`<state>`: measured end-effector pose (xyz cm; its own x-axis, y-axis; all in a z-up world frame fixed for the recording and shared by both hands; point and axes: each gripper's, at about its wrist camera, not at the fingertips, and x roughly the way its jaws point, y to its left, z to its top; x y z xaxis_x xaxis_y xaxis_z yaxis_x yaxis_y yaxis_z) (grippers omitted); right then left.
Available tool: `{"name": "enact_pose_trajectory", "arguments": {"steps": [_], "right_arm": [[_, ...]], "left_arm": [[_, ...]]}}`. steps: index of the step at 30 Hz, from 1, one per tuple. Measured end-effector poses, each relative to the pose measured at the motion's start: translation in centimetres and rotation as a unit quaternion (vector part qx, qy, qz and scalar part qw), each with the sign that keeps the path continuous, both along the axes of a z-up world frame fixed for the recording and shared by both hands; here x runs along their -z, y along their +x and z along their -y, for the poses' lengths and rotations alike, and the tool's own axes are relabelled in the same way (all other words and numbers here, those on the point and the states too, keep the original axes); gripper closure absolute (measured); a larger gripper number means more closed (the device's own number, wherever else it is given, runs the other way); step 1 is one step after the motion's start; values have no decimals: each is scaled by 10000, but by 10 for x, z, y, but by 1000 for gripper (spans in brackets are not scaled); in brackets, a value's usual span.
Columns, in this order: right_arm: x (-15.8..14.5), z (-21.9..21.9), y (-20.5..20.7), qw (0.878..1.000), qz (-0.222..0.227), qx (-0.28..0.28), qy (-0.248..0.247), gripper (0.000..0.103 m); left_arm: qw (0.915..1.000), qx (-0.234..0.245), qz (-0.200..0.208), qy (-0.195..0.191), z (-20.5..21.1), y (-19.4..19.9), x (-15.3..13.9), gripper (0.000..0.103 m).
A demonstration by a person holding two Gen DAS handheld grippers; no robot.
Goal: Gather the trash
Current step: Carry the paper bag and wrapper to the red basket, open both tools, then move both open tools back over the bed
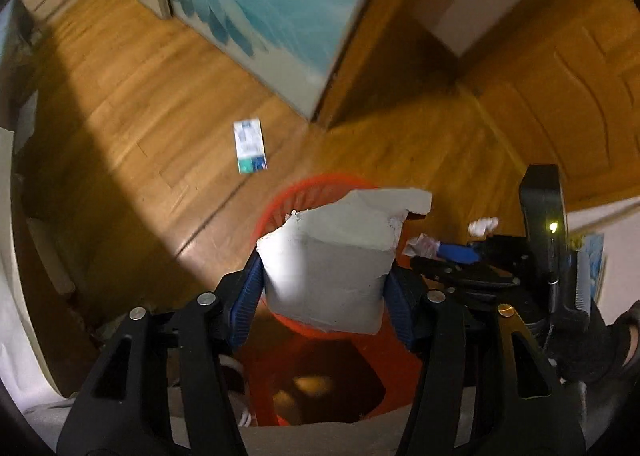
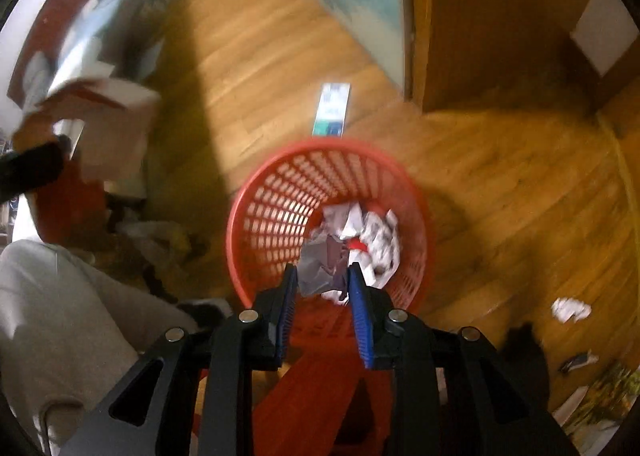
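Wood floor point(image 1: 120, 103) below, grey carton point(image 1: 332, 268) clamped between left jaws.

Your left gripper point(image 1: 326, 280) pointed steeply down, pads clamped on a load; your right gripper point(image 2: 323, 296) stood parted, empty.

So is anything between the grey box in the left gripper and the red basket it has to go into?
Nothing visible. The left gripper grips the torn grey box directly above the red basket, whose mouth is open. It already holds crumpled paper but has room. The right gripper hangs over the rim, beside the box.
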<state>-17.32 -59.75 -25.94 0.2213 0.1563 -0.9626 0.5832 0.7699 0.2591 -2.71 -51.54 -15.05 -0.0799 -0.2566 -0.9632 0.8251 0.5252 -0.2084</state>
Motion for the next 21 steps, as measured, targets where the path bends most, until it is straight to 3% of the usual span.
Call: {"name": "enact_pose_trajectory", "arguments": {"steps": [2, 4, 8, 13, 16, 20, 21], "right_arm": [[1, 0, 1, 9999, 28, 15, -100, 59], [-11, -1, 2, 9993, 147, -22, -346, 40], [-35, 4, 13, 9964, 381, -124, -751, 41], [-82, -2, 51, 9897, 900, -280, -1076, 32], [-126, -36, 86, 9789, 1496, -725, -1186, 27], [-173, -110, 130, 9553, 2267, -1504, -1154, 20], [-180, -127, 137, 9500, 2382, -1676, -1124, 20]], "left_arm": [[10000, -17, 4, 93, -4, -8, 0, 40], [9999, -112, -3, 78, -7, -5, -2, 31], [9995, -254, 104, -185, -17, -7, -13, 29], [9888, -990, 742, -829, -66, 9, -67, 28], [9698, -1696, 1340, -1132, -114, 23, -106, 25], [9251, -2850, 1993, -1526, -206, 39, -150, 24], [9075, -3242, 2158, -1577, -239, 43, -160, 24]]}}
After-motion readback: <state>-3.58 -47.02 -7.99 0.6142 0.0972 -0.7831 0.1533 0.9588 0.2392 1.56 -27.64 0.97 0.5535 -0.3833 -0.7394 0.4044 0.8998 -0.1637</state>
